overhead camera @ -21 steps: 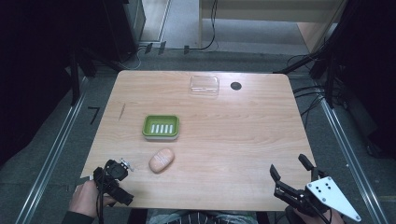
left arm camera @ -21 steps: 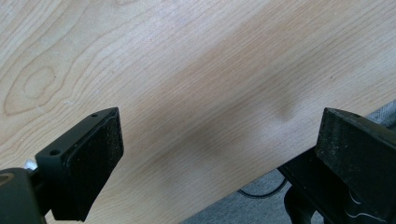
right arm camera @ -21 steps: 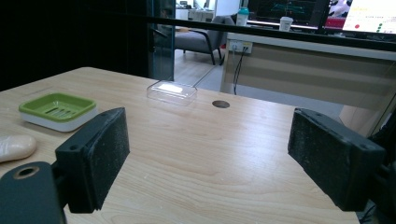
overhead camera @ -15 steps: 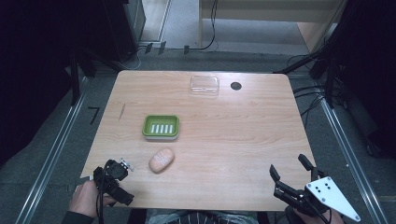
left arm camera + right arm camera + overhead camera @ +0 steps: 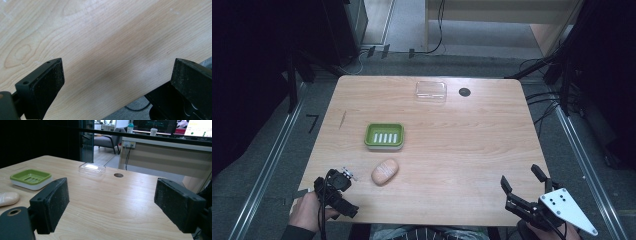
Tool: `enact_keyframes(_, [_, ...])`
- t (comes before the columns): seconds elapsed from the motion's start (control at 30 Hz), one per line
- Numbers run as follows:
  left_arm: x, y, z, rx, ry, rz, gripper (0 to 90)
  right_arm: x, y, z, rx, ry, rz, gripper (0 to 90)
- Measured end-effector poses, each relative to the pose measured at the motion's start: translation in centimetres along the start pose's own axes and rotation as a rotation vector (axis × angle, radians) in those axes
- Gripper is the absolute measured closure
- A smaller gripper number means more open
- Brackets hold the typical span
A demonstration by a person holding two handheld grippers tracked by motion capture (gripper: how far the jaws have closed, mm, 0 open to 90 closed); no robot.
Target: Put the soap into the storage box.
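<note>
A peach-coloured soap bar (image 5: 385,171) lies on the wooden table (image 5: 462,145), just in front of a green soap dish (image 5: 384,136) with a white slotted base. My left gripper (image 5: 334,195) is held over the front left corner, left of the soap, tilted down at the bare wood; in the left gripper view its jaws (image 5: 117,67) stand wide open with nothing between them. My right gripper (image 5: 521,177) hovers at the front right edge, open and empty. In the right gripper view (image 5: 112,187) it looks level across the table, with the dish (image 5: 31,178) and soap (image 5: 8,198) at the left.
A clear plastic box (image 5: 431,91) sits near the table's far edge, beside a small dark round hole (image 5: 464,92). Cables run over the floor beyond the table. Metal rails (image 5: 272,155) flank both sides. A desk and monitors stand far behind.
</note>
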State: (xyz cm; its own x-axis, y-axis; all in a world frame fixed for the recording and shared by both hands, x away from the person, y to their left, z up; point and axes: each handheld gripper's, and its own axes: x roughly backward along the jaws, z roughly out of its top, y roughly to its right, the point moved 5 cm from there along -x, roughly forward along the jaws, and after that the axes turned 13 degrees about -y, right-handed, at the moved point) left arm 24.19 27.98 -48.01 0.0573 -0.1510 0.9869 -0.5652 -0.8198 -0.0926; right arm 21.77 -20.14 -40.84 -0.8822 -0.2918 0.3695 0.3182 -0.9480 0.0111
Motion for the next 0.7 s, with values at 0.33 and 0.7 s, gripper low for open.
enact_keyframes(0.33, [0.1, -0.2, 0.6, 0.018, 0.033, -0.04, 0.0, -0.4, -0.1, 0.1, 0.005, 0.0, 0.009, 13.2])
enact_keyframes(0.7, [0.7, 0.6, 2.4, -0.012, 0.068, -0.057, 0.0, -0.4, -0.5, 0.3, 0.015, -0.001, 0.014, 13.2])
